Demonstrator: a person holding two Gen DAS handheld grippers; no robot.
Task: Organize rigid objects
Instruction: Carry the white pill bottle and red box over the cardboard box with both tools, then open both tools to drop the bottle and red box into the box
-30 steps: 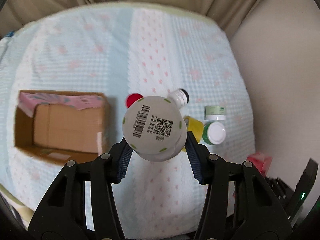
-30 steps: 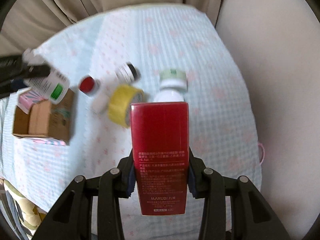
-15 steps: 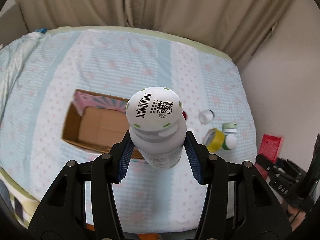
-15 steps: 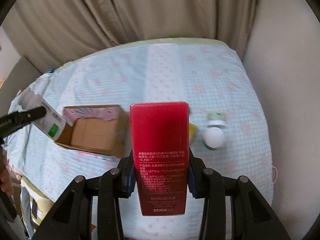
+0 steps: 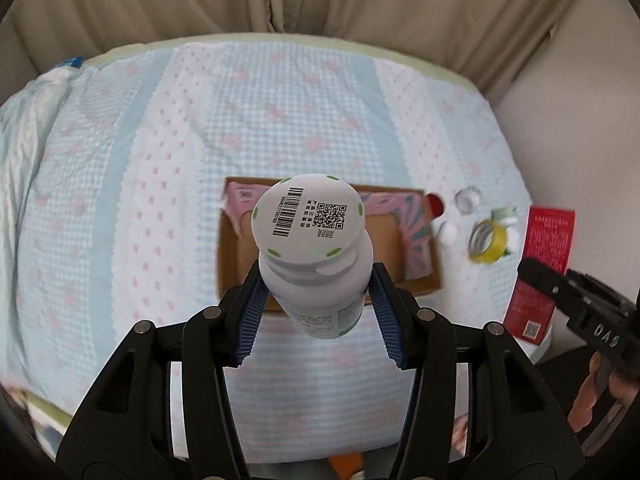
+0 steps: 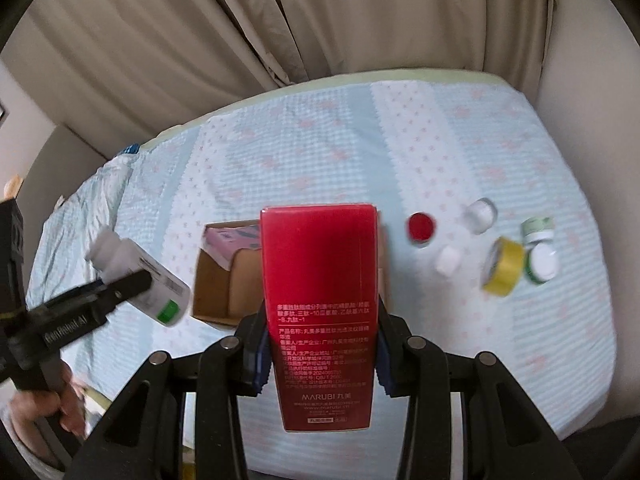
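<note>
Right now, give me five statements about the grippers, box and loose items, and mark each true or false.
1. The left gripper holds a white bottle. True.
2. The right gripper is open. False: it is shut on a red carton.
3. The cardboard box sits on the bed. True.
4. The yellow tape lies inside the box. False: it lies on the bed, right of the box.
5. A red cap lies between box and tape. True.
</note>
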